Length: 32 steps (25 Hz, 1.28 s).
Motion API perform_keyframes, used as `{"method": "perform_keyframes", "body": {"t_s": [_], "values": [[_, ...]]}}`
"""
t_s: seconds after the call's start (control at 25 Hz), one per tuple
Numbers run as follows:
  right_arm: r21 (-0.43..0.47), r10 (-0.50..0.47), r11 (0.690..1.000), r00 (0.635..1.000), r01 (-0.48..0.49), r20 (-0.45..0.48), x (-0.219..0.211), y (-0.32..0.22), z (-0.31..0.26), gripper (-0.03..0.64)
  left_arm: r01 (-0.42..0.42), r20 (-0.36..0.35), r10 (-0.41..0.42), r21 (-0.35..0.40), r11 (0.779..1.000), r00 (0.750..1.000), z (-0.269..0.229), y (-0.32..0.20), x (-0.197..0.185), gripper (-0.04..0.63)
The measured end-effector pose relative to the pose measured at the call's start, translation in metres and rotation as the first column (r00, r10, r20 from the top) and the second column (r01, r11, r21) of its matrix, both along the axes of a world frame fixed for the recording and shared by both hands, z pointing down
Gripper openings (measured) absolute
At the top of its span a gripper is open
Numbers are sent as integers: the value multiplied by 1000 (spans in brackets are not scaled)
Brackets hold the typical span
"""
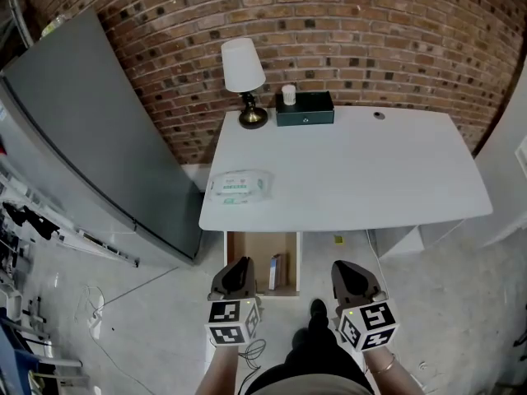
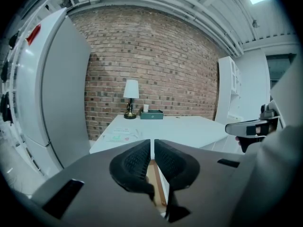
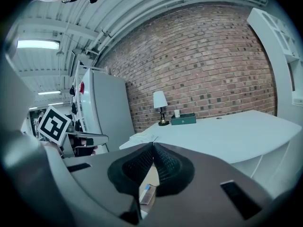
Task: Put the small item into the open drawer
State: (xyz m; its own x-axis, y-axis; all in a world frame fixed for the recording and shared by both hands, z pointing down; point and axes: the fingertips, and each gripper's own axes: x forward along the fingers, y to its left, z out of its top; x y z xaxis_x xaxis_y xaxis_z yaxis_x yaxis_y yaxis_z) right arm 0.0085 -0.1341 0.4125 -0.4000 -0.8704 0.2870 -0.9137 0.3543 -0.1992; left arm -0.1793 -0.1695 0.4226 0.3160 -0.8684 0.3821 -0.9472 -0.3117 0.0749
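Observation:
The open drawer (image 1: pixel 247 253) sticks out from under the front edge of the white table (image 1: pixel 370 179); its bottom is brown wood. A small box (image 1: pixel 276 271) lies inside it by the right wall and also shows under the jaws in the right gripper view (image 3: pixel 147 193). My left gripper (image 1: pixel 240 263) hovers over the drawer's left front corner with its jaws all but together and nothing between them (image 2: pixel 152 143). My right gripper (image 1: pixel 347 267) hangs to the right of the drawer, pads touching at the tips and empty (image 3: pixel 153 145).
On the table stand a lamp (image 1: pixel 244 72), a dark green box (image 1: pixel 305 108) and a white cup (image 1: pixel 289 95) at the back, with a packet of wipes (image 1: pixel 239 186) near the front left. A tall grey fridge (image 1: pixel 82 130) stands to the left. Cables lie on the floor.

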Motion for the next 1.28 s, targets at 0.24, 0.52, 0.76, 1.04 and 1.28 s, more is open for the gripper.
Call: {"method": "perform_keyframes", "body": {"t_s": [0.24, 0.52, 0.76, 1.04, 1.28], "values": [[25, 13, 1000, 1000, -13, 2, 3, 15, -11, 6, -15, -10, 16, 56, 998, 1000, -25, 22, -1, 32], [49, 23, 999, 1000, -22, -8, 11, 31, -19, 6, -26, -32, 29, 96, 995, 999, -42, 43, 1, 29], [57, 35, 998, 999, -33, -25, 18, 44, -27, 5, -34, -43, 39, 111, 993, 998, -52, 59, 2, 29], [67, 52, 996, 998, -50, -23, 25, 57, -31, 5, -33, -64, 40, 118, 992, 997, -56, 71, 3, 29], [66, 64, 996, 997, -62, -32, 27, 67, -31, 5, -34, -80, 43, 111, 993, 996, -56, 79, 2, 29]]}}
